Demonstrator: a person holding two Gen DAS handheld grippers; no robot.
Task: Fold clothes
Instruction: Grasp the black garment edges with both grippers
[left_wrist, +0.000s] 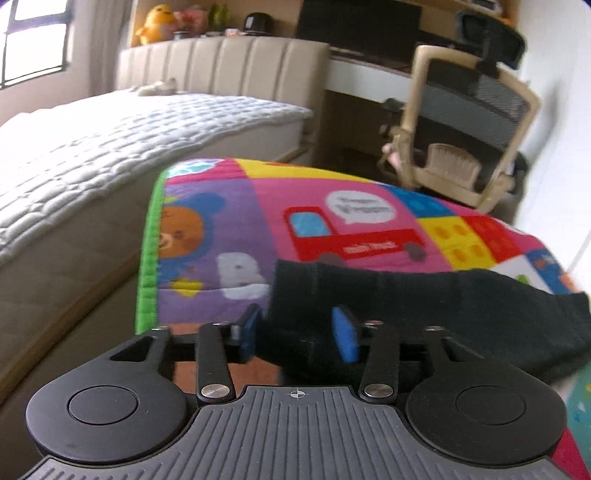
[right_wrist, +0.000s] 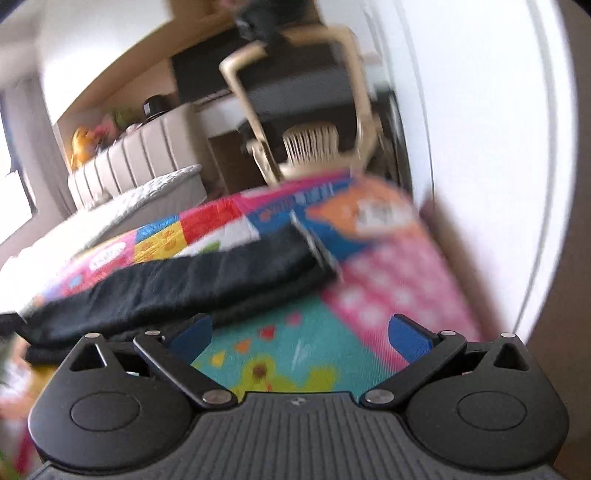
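- The black garment (left_wrist: 424, 317) lies as a long band across the colourful play mat (left_wrist: 332, 206); its layers could slip apart if dragged.
- Left tongs (left_wrist: 299, 332) straddle its near end, grip uncertain; a loose hold drops it.
- Right tongs (right_wrist: 299, 339), spread wide and holding nothing, could snag the mat.

Garment (left_wrist: 424, 310): lies on the play mat (left_wrist: 258, 221), across its near part.
Left gripper (left_wrist: 299, 332): at the near edge of the garment, one finger on each side of the cloth.
Right gripper (right_wrist: 299, 339): over the mat, just right of the garment.
Bed (left_wrist: 110, 147): left of the mat.
Office chair (left_wrist: 465, 129): behind the mat, before the desk (left_wrist: 369, 74).
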